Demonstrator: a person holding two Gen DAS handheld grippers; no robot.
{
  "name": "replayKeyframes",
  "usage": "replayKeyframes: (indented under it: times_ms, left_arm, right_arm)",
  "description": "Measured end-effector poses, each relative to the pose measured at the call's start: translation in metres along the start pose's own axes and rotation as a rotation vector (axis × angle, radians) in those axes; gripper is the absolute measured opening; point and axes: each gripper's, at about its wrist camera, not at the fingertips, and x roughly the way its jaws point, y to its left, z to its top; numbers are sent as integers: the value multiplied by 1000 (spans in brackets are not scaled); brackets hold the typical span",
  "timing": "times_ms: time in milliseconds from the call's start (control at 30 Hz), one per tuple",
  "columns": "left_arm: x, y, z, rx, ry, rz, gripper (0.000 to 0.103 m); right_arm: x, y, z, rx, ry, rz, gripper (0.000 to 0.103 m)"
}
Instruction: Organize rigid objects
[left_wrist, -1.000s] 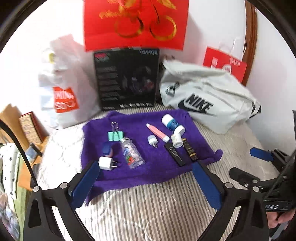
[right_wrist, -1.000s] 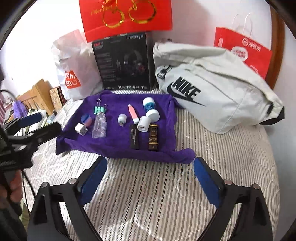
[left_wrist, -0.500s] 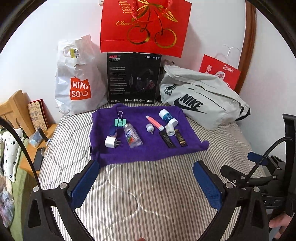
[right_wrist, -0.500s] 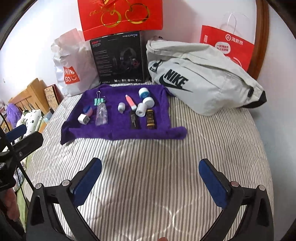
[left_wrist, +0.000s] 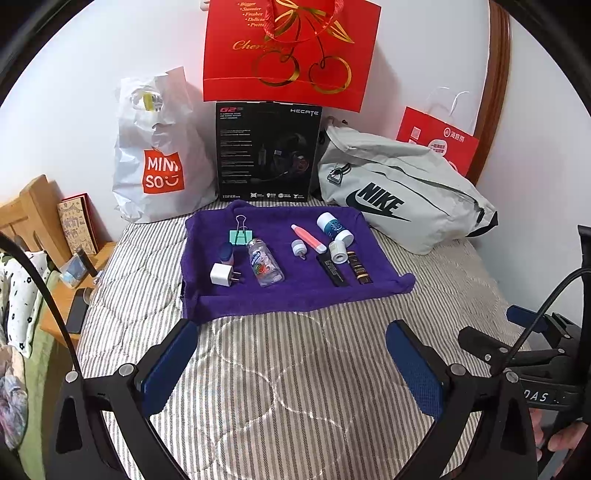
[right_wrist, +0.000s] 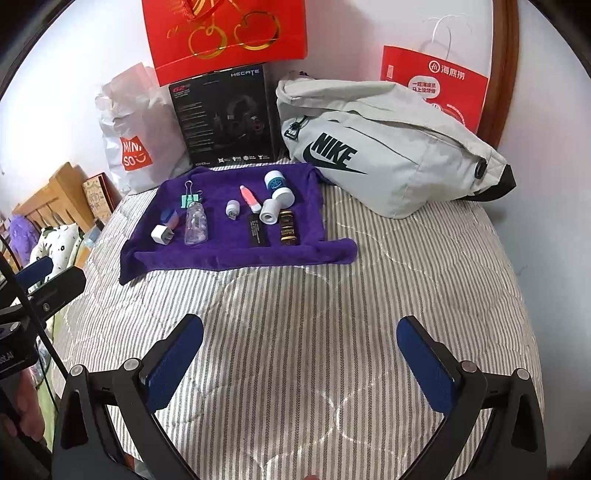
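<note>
- The left gripper (left_wrist: 291, 354) hangs over the striped bed (left_wrist: 295, 387) with its blue-padded fingers (left_wrist: 168, 363) spread wide and nothing between them.
- The right gripper (right_wrist: 300, 360) is likewise wide apart and empty, low over the same bedcover; in the left wrist view it shows at the right edge, with part of a hand (left_wrist: 561, 435) on its handle.
- A purple towel (right_wrist: 221, 247) lies flat on the bed, well ahead of both grippers, and carries all the small items.
- On the towel's left part sit a mint-green binder clip (left_wrist: 241, 235), a white plug adapter (left_wrist: 222, 275) with its prongs pointing right, and a small blue-and-pink piece (left_wrist: 225, 254) (possibly an eraser; it is too small to tell) just behind the adapter.
- A clear plastic bottle (left_wrist: 264, 263) lies on its side just right of the adapter.
- Towards the middle lie a small white cap-like piece (left_wrist: 297, 248) and a pink tube (left_wrist: 306, 239) set at a slant.
- On the right part, a white bottle with a blue label (left_wrist: 333, 229) lies on its side, a small white cylinder (left_wrist: 338, 253) sits in front of it, and a flat black stick (left_wrist: 332, 270) and a dark brown tube with gold bands (left_wrist: 359, 266) lie side by side, close but apart.
- Behind the towel, against the wall, stand a white shopping bag (left_wrist: 159, 155), a black headset box (left_wrist: 267, 151) and a grey Nike bag (left_wrist: 399, 192), with red paper bags behind them.
</note>
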Motion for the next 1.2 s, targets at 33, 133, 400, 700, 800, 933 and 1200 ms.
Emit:
replayKeyframes:
  times_ms: [33, 133, 400, 700, 800, 933, 1200]
  left_arm:
    - [0, 1, 0, -2, 1, 0, 103]
    - [-1, 3, 0, -11, 1, 2, 103]
    - [-2, 6, -1, -15, 3, 7, 103]
    - [-4, 8, -1, -16, 4, 13, 103]
    - [-4, 9, -2, -20, 7, 23, 103]
    - [-4, 10, -2, -27, 10, 27, 103]
    - [-6, 6, -3, -12, 11, 30, 103]
  right_arm:
    - [0, 0, 0, 0, 1, -1, 103]
    - [0, 1, 0, -15, -2, -10, 103]
    - [-2, 2, 0, -21, -8, -18, 103]
    - [-6, 2, -1, -21, -16, -28, 103]
    - [-7, 3, -1, -23, -19, -31, 103]
    - [-8, 3, -1, -19, -23, -27, 103]
    - [-12, 2, -2, -19, -26, -33, 103]
